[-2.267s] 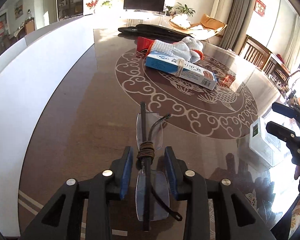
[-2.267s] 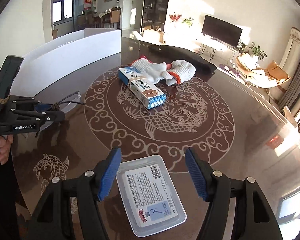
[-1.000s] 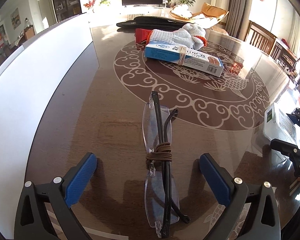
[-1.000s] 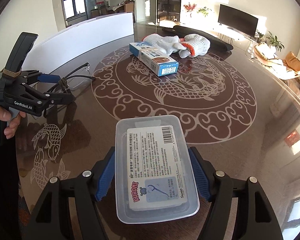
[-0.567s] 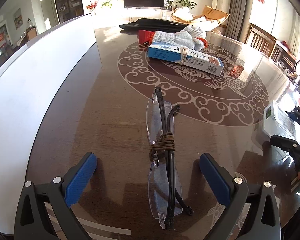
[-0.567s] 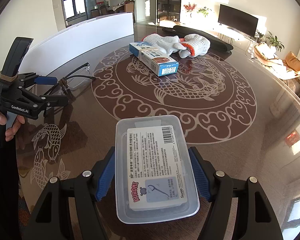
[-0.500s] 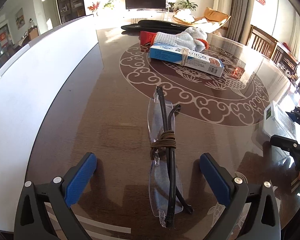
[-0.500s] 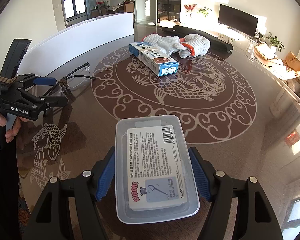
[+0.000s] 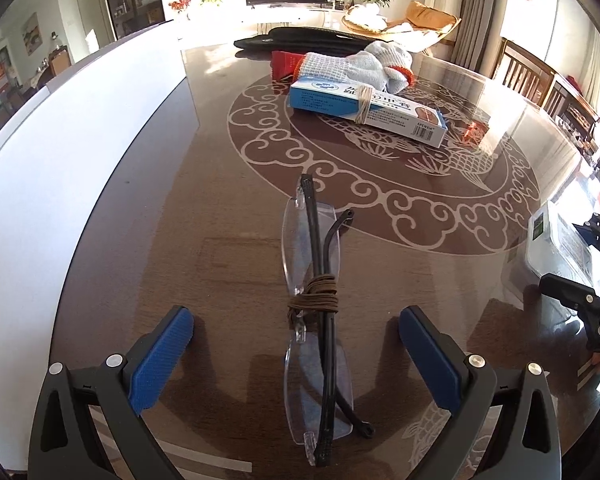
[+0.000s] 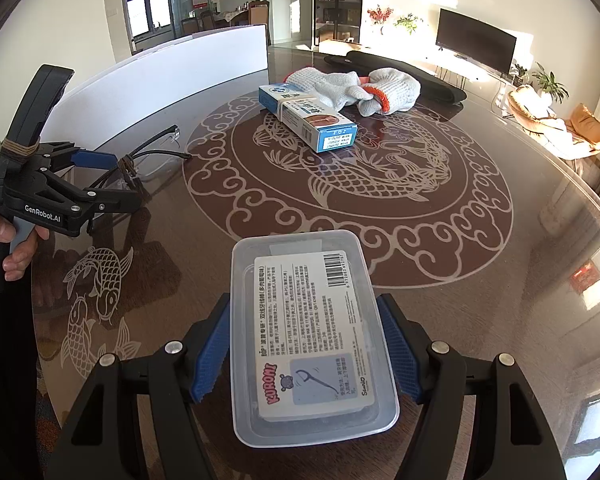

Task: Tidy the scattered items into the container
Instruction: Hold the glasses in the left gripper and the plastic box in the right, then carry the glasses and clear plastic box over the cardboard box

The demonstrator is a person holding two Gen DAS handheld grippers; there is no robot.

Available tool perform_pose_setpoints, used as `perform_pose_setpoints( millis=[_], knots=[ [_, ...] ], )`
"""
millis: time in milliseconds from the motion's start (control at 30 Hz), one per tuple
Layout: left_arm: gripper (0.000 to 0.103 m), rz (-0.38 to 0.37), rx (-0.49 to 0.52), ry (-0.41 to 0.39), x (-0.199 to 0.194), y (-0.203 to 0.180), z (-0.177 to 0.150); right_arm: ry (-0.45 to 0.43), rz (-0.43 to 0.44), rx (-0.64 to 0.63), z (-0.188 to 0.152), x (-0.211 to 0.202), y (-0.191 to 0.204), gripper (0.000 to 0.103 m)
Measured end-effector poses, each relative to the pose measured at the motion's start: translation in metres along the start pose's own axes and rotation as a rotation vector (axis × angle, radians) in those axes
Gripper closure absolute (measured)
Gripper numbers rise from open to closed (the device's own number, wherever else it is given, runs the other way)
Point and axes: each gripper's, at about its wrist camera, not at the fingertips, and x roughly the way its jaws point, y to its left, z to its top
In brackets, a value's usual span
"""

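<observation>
The left tool (image 9: 296, 354) stood wide open, its blue pads either side of the folded glasses (image 9: 318, 312) lying on the tabletop (image 9: 220, 208). The right tool (image 10: 306, 354) clamped the clear plastic container (image 10: 304, 336) by its long sides, near the tabletop's edge

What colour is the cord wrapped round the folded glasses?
Brown cord binds the glasses at the middle; clearest in the left wrist view.

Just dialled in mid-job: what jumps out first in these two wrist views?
The right gripper is clamped on a clear plastic box with a floss label, at the table's near edge. Folded rimless glasses bound with brown cord lie between the open left gripper fingers. Farther off, a blue carton rests against white knit gloves.
</observation>
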Motion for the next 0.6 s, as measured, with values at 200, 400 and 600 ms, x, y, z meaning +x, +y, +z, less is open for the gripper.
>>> perform_pose_setpoints(
  millis=[200,400,600],
  knots=[
    [0.0,0.002,-0.005,0.002,0.004,-0.009,0.005,0.0,0.0,0.0,0.0,0.0,0.0,0.032],
    [0.001,-0.016,0.021,-0.005,0.002,-0.012,0.003,0.0,0.003,0.002,0.0,0.0,-0.001,0.032],
    [0.092,-0.062,-0.019,-0.026,-0.009,-0.006,0.006,-0.01,-0.057,0.118,-0.008,-0.01,-0.003,0.039]
  ],
)
